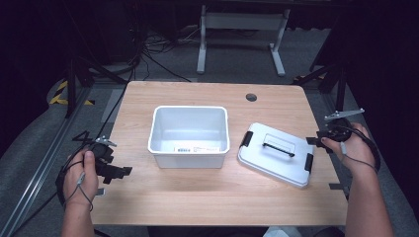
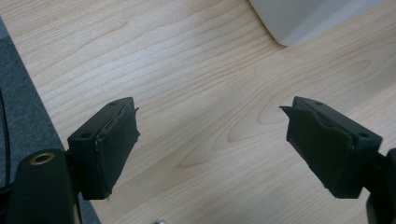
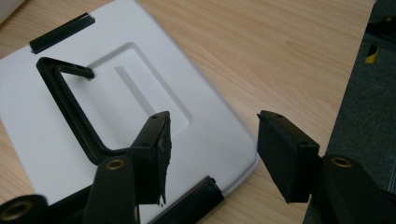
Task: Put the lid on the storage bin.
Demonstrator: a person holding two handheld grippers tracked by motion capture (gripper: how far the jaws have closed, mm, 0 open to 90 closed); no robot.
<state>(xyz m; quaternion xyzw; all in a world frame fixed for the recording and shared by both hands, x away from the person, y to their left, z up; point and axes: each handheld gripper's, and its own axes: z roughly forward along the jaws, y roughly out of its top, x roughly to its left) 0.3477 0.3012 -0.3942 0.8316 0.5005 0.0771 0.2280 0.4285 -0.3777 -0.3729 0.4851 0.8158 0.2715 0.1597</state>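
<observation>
Both jaws gape empty: the right hand-held gripper [image 3: 212, 154] hovers just beside the white lid [image 3: 112, 116], near its black handle [image 3: 70, 107]; the left hand-held gripper [image 2: 212, 149] waits beside the open bin [image 1: 189, 136]. Likely next: grasp the handle and carry the lid onto the bin.

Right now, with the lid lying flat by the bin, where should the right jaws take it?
Grip the black handle on the lid, coming from above. It stands raised off the flat top, leaving a gap for one jaw underneath; the lid's edges lie flush on the table.
</observation>
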